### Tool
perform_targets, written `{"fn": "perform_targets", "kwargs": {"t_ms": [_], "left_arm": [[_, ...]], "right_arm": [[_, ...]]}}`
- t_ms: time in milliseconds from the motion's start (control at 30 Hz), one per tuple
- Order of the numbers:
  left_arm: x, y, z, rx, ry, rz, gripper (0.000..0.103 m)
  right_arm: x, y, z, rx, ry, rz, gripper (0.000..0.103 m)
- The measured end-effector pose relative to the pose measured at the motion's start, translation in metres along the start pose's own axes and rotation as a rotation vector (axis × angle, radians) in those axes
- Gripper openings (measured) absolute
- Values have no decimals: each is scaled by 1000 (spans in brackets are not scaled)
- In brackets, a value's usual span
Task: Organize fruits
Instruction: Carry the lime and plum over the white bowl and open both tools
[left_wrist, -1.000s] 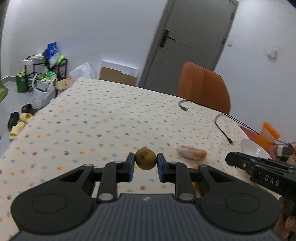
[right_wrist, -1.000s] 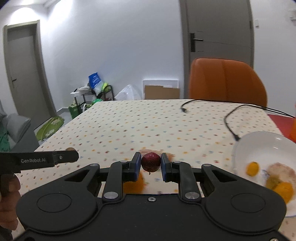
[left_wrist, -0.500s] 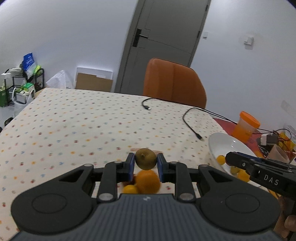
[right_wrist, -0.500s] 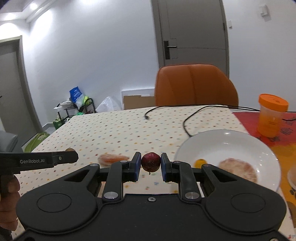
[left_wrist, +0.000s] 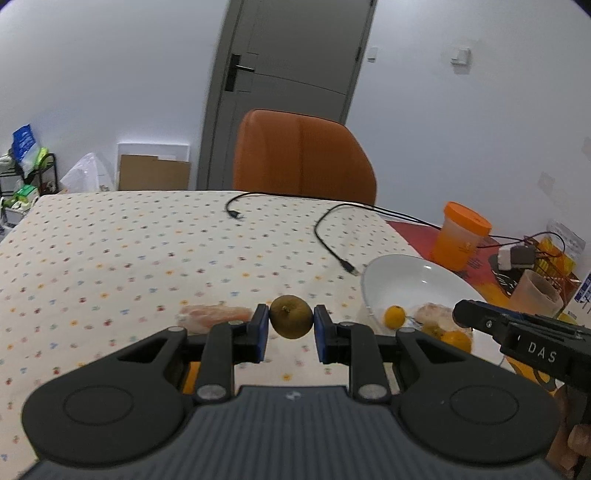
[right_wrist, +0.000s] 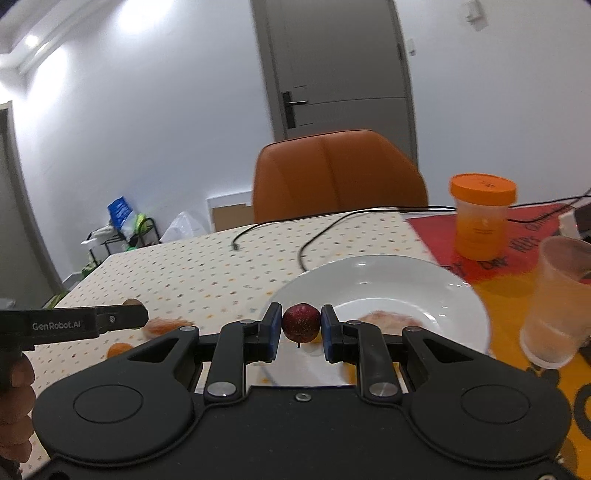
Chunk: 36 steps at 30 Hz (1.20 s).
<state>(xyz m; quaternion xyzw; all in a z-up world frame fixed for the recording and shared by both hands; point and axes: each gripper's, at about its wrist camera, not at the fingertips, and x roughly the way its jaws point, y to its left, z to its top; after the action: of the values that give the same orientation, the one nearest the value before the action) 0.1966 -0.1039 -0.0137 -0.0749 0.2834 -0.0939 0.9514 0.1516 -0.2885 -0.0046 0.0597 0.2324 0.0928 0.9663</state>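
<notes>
I've got a fruit in each gripper right now. My left gripper is clamped on a small brownish-green fruit, its blue pads pressed against both sides, and it hangs above the spotted surface. Just behind the left finger, a pale pink fruit in a wrapper lies on the cloth, and a bit of orange fruit peeks through the gripper frame lower down.

On the right gripper, the jaws are closed on a dark red fruit, stem pointing down, and it sits over the near left rim of the white bowl. From the left wrist view, the bowl holds a small orange fruit, a wrapped pale fruit and a couple more yellow-green and orange pieces partly hidden behind the other gripper's tip.

Beyond the bowl stands an orange-lidded jar on a red mat, and a clear plastic cup is just to the bowl's right. Two black cables trail across the cloth, with an orange chair at the far edge.
</notes>
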Motion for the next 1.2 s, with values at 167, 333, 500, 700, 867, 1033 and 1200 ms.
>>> {"fn": "perform_targets", "kwargs": {"t_ms": [167, 333, 500, 700, 867, 1033, 1200], "left_arm": [[10, -18, 0, 26, 11, -15, 24], [20, -36, -1, 51, 24, -31, 24], [31, -50, -2, 73, 37, -47, 24], [44, -64, -2, 95, 53, -55, 24], [55, -73, -4, 110, 69, -63, 24], [68, -81, -4, 112, 98, -77, 24], [78, -90, -3, 125, 107, -87, 24]], "right_arm": [[-4, -20, -2, 25, -4, -22, 21], [-4, -41, -5, 58, -3, -49, 21], [-2, -59, -11, 83, 2, -77, 21], [4, -75, -15, 95, 8, -101, 21], [12, -88, -16, 104, 16, -108, 21], [20, -96, -17, 100, 24, -127, 21], [22, -100, -15, 88, 5, -144, 31]]}}
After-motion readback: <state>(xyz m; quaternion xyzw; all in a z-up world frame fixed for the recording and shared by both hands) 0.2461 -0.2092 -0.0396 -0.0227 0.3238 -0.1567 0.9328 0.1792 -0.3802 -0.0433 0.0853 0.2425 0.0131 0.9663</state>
